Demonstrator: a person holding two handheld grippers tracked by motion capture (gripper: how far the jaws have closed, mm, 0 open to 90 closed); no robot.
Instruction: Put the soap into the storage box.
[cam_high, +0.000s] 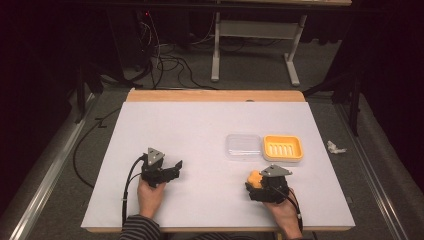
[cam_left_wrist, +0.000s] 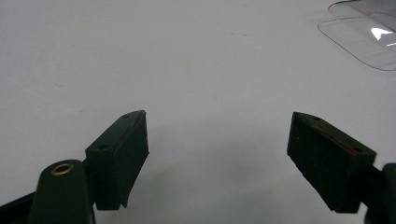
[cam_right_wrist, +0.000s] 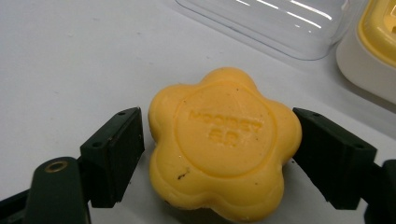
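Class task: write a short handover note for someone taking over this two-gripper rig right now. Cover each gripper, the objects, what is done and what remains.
Left gripper: open, holding nothing, over bare white table.
Right gripper: jaws straddle the yellow flower-shaped soap bar, which lies on the table; small gaps on both sides, so not gripped yet.
Clear plastic lid lies on the table beside the yellow ribbed soap dish.
Done: lid off, dish uncovered, soap bracketed.
Left, probably: grip soap, place it in the dish, refit the lid.
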